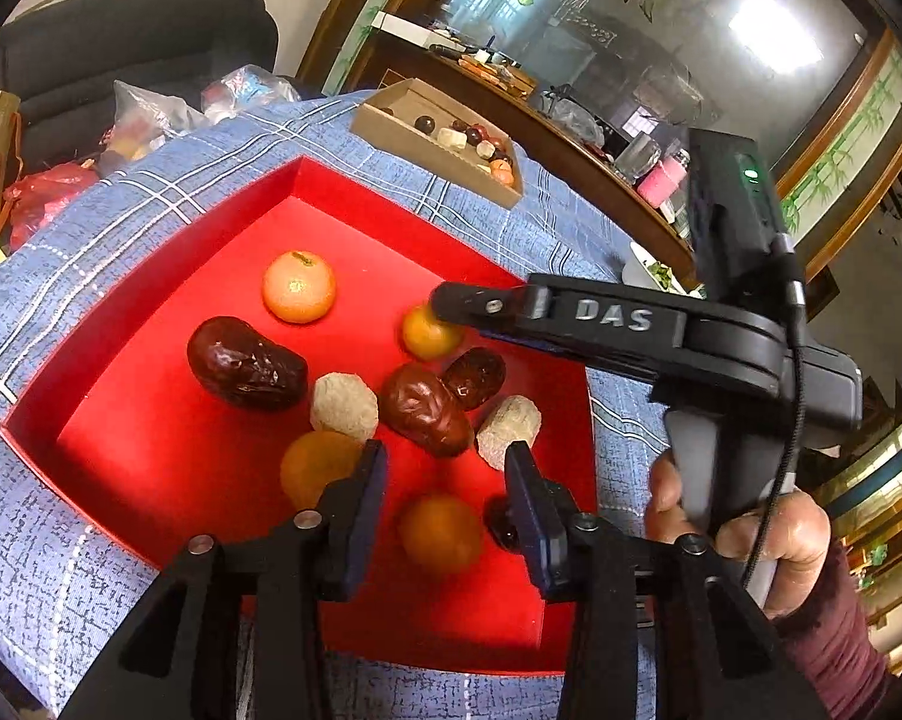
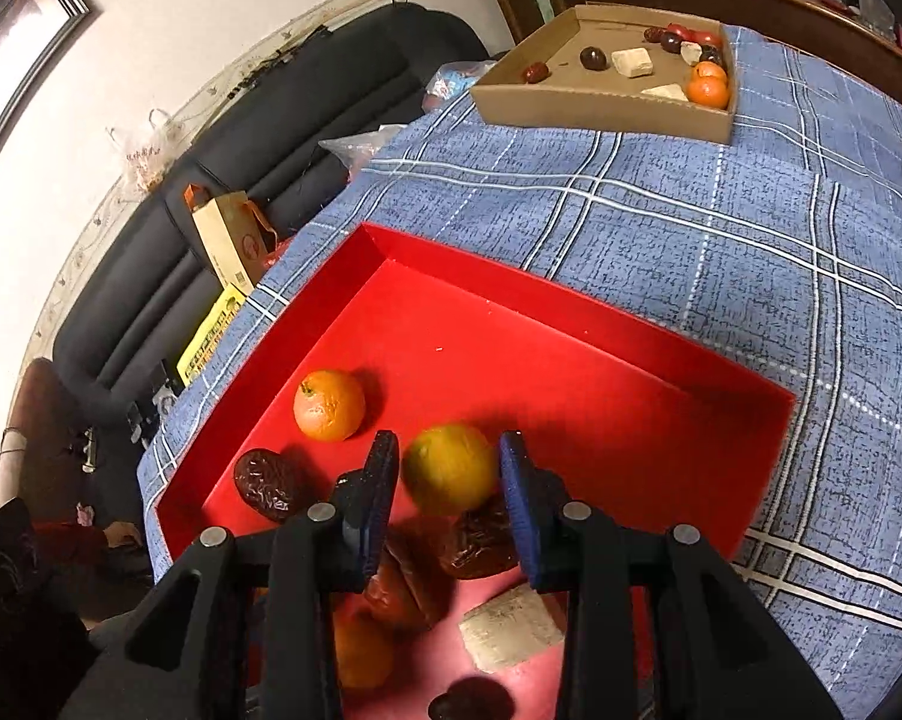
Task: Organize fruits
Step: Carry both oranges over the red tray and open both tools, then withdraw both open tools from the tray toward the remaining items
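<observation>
Between the right gripper's (image 2: pixel 449 474) blue pads sits a round yellow-orange citrus fruit (image 2: pixel 451 467), in the shallow red cardboard tray (image 2: pixel 571 306); whether the parted pads touch it I cannot tell. Left of the claw lie a smaller orange tangerine (image 2: pixel 329 405) and a wrinkled dark-red date (image 2: pixel 269 483). Just behind it crowd more dates and a pale crumbly block (image 2: pixel 508 627), which the fingers might nudge. A light squeeze could let the fruit roll away. The left gripper (image 1: pixel 444 468) hovers empty, jaws apart. Far ahead to the right, the brown cardboard box (image 2: pixel 601 108) holds sorted fruit.
</observation>
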{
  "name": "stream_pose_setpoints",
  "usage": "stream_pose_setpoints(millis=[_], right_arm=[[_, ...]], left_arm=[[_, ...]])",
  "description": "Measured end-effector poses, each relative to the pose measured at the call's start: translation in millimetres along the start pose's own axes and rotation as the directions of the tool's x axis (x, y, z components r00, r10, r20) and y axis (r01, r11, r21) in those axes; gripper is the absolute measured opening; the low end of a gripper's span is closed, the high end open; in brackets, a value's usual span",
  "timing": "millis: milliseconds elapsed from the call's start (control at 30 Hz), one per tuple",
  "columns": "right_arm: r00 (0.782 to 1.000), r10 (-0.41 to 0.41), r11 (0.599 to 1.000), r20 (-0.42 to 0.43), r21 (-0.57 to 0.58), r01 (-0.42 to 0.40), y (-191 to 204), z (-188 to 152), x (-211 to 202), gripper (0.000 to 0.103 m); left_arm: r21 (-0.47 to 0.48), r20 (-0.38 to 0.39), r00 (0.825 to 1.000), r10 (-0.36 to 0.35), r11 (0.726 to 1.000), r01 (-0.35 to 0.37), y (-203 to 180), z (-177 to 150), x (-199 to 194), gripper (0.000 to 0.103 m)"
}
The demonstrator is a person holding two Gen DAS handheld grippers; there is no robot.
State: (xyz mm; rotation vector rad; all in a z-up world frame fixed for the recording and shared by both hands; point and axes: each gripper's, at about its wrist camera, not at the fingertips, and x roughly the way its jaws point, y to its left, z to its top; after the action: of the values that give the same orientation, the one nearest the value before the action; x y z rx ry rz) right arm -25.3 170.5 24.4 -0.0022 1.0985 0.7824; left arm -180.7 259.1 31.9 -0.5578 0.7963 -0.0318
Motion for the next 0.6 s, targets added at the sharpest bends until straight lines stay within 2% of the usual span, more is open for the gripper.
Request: stream_pose_setpoints(millis=[267, 400, 500, 600], right_arm=[[0.995, -0.04, 0.999, 0.087, -0.03, 0.043, -8, -15, -50, 0.04], [0.992, -0.071, 0.997, 0.109, -0.029, 0.074, -20, -33, -71, 0.04], [0.986, -0.103, 0.994, 0.128, -0.029, 0.107, -32, -50, -88, 0.041], [0.98, -0.138, 0.99, 0.143, -0.009, 0.141, -48, -66, -104, 0.044]], left_arm=[[0.037, 0.016, 1.0, 0.019, 0.999, -0.019, -19, -1, -9, 0.056], [0.087, 0.042, 0.995, 0.092, 0.992, -0.095, -36, -3, -11, 0.063], [0.136, 0.084, 0.983, 0.164, 0.975, -0.175, -51, -6, -14, 0.07], [0.181, 0.132, 0.972, 0.195, 0.959, -0.217, -63, -9, -19, 0.07]])
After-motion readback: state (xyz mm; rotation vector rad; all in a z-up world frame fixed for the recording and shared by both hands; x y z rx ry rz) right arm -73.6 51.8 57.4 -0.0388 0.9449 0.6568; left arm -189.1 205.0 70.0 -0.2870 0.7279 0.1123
